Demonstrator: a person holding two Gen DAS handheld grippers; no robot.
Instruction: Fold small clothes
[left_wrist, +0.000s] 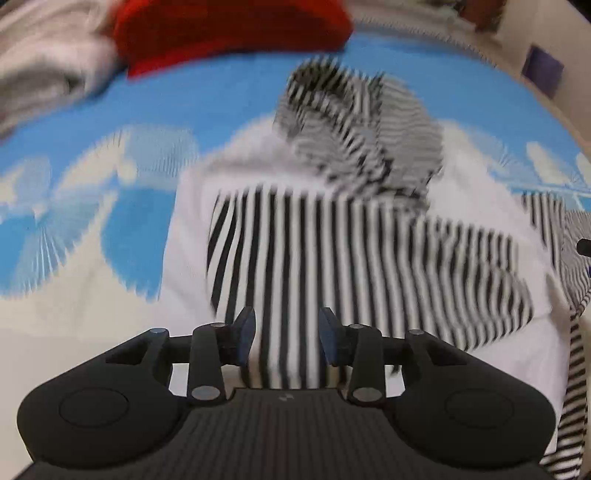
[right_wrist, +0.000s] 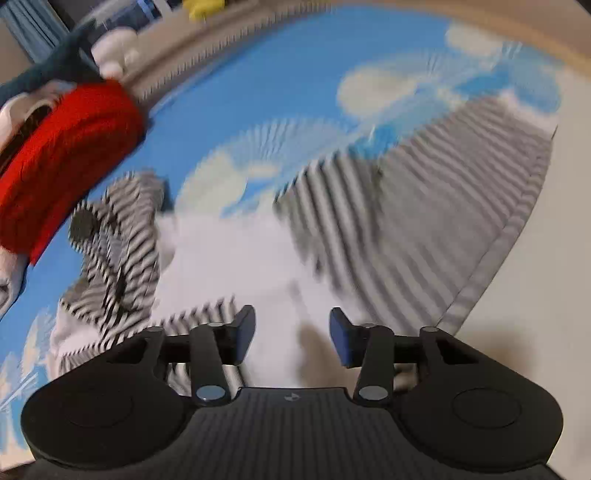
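A small black-and-white striped garment (left_wrist: 354, 251) with white panels lies spread on a blue and white patterned cloth (left_wrist: 207, 92). Its crumpled striped part (left_wrist: 362, 122) is bunched at the far side. My left gripper (left_wrist: 287, 332) hovers over the near striped edge with its jaws apart, and the pads do not press on the fabric. In the right wrist view the same garment shows as a blurred striped panel (right_wrist: 424, 206) and a crumpled striped sleeve (right_wrist: 118, 251). My right gripper (right_wrist: 291, 332) stands open over the white part (right_wrist: 240, 251), holding nothing.
A red garment (left_wrist: 229, 29) lies at the far edge of the cloth, with a pale grey pile of clothes (left_wrist: 48, 62) beside it. The red garment (right_wrist: 66, 162) is at the left in the right wrist view. Bare beige floor (right_wrist: 554, 258) lies to the right.
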